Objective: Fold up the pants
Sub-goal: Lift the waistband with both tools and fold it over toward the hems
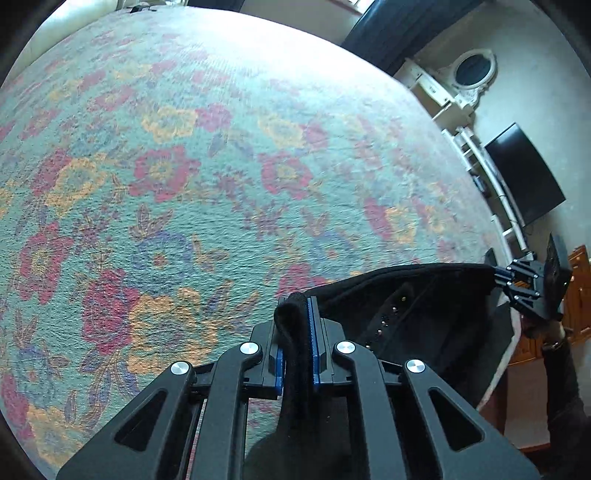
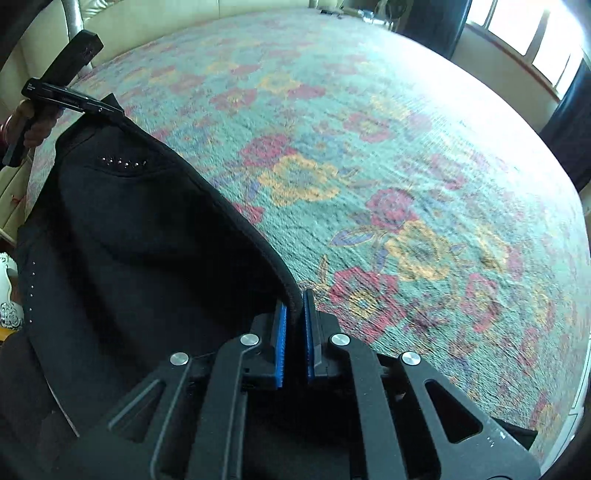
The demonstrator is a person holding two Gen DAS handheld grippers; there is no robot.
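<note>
The black pants (image 1: 424, 317) hang stretched by the waistband between my two grippers, above the near edge of a floral bedspread (image 1: 221, 166). My left gripper (image 1: 295, 314) is shut on one end of the waistband, with black cloth bunched between its blue pads. My right gripper (image 2: 293, 314) is shut on the other end of the waistband (image 2: 207, 195). The pants (image 2: 129, 240) show a row of small metal studs (image 2: 122, 161). The right gripper also shows in the left wrist view (image 1: 524, 284), and the left gripper in the right wrist view (image 2: 92, 107). The legs hang out of sight.
The floral bedspread (image 2: 406, 166) covers a wide bed. A white shelf unit (image 1: 476, 155), an oval mirror (image 1: 474, 70) and a dark screen (image 1: 524, 177) stand at the right wall. Windows (image 2: 532, 40) with dark curtains (image 2: 439, 22) lie beyond the bed.
</note>
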